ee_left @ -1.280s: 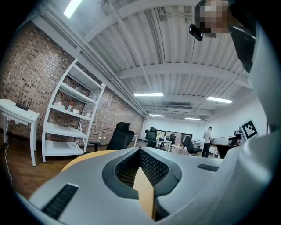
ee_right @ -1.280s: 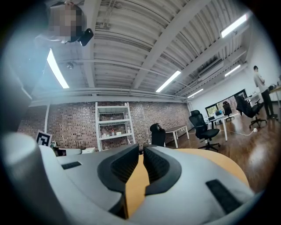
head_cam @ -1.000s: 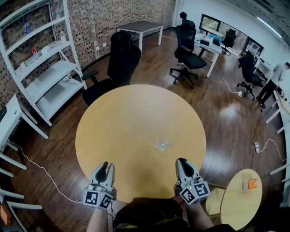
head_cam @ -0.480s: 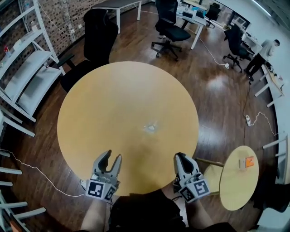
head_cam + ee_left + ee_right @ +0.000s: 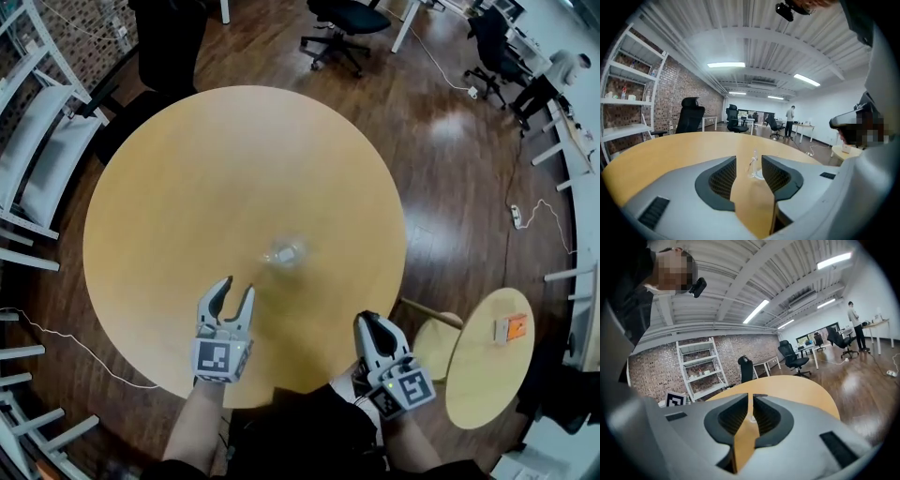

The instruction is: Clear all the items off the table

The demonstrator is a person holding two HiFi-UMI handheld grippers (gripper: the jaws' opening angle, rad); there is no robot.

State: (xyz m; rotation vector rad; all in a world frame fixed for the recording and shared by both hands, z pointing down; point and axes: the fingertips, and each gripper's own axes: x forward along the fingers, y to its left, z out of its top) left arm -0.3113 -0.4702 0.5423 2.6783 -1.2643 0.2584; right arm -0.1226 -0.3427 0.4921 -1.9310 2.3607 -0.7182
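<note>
**Left gripper** [image 5: 236,289]: it hangs over the near part of the table [image 5: 178,178], jaws spread and empty. We note the change. A second ago it sat at the table's near edge with its jaws almost together. Since then the jaws have just been opening and the gripper has advanced over the tabletop. Nothing stands between the pads. In the left gripper view the gap frames the target ahead.

**Clear item** [image 5: 284,253]: a small transparent object, its kind too faint for us to tell. It rests on the tabletop ahead of the left gripper and slightly to its right, near but not touching. It is the only thing we see on the table.

**Right gripper** [image 5: 373,321]: its jaws are drawn together to a thin slit with nothing in them. It is held at the table's near edge, well short of the item.

**Side table** [image 5: 473,394]: it stands to the right of the right gripper and bears an orange object [image 5: 511,327].

We judge that the left gripper is set up for the pick. It must close the remaining gap, bracket the item and shut on it. Lifting this last item away would clear the table.
</note>
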